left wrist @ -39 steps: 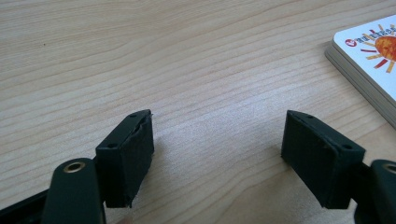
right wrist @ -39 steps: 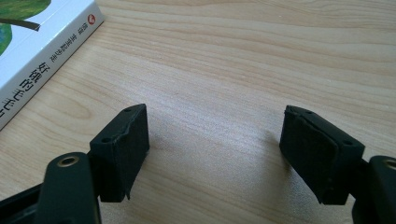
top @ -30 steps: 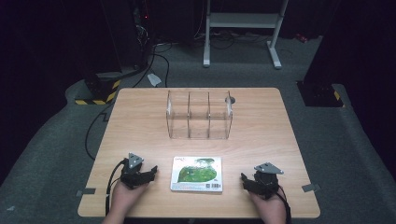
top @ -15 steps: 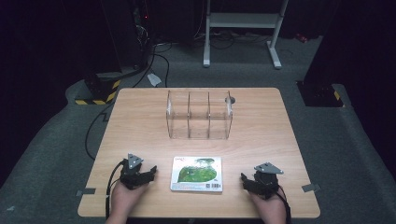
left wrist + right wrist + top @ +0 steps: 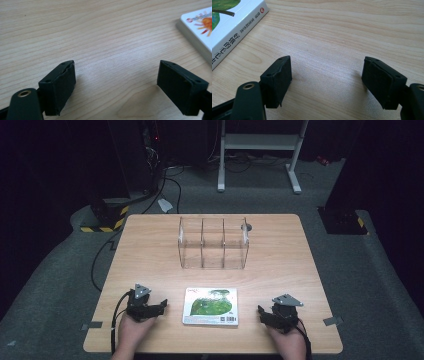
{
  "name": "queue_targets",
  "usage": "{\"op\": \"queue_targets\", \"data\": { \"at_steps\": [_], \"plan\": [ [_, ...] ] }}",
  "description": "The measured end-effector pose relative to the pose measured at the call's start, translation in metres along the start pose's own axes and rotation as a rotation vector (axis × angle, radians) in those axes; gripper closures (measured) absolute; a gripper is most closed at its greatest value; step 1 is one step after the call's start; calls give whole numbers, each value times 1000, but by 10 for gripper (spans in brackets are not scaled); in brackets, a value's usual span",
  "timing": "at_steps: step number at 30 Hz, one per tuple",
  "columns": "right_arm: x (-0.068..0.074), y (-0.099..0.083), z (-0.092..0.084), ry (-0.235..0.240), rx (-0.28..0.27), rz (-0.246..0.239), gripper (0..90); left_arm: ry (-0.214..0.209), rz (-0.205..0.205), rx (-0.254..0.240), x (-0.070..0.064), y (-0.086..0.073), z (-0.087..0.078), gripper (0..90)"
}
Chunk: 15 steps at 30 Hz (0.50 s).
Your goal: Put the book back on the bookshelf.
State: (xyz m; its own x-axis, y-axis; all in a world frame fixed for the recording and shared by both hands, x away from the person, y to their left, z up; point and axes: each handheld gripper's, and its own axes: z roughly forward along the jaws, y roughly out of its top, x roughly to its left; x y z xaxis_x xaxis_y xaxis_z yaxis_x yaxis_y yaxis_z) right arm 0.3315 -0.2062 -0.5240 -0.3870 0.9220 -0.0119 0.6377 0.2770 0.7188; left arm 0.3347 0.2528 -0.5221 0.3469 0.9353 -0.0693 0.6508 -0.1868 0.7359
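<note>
Both grippers are rested at the near edge of a pale wooden table [image 5: 150, 250] — left gripper [image 5: 161, 306] spread wide, its jaws just opened further with nothing between; right gripper [image 5: 261, 312] likewise released. A glossy white book [image 5: 210, 306] lies flat between them, apart from both. Farther off stands a clear three-bay rack [image 5: 213, 243]. Grey carpet and cables surround the table. Wood grain and spine lettering are revealed in the gripper views.

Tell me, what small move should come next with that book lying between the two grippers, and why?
Probably the left gripper should ease toward the book. Its jaws have just been opening and hold nothing; only bare table lies between them. The book lies flat, apart from both grippers, and the right gripper is open too. The clear divided rack behind stands empty, perhaps the book's destination.
</note>
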Motion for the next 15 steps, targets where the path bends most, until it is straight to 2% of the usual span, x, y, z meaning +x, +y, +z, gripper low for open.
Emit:
{"op": "queue_targets", "data": {
  "at_steps": [2, 8, 15],
  "plan": [
    [0, 0, 0, 1, 0, 2, 242, -19, -5, -22, -1, 1, -3, 149],
    [0, 0, 0, 3, 0, -2, 241, -82, -17, -40, -7, 4, -8, 142],
    [1, 0, 0, 6, 1, -6, 230, -133, -1, -66, -21, 7, -10, 129]
  ]
}}
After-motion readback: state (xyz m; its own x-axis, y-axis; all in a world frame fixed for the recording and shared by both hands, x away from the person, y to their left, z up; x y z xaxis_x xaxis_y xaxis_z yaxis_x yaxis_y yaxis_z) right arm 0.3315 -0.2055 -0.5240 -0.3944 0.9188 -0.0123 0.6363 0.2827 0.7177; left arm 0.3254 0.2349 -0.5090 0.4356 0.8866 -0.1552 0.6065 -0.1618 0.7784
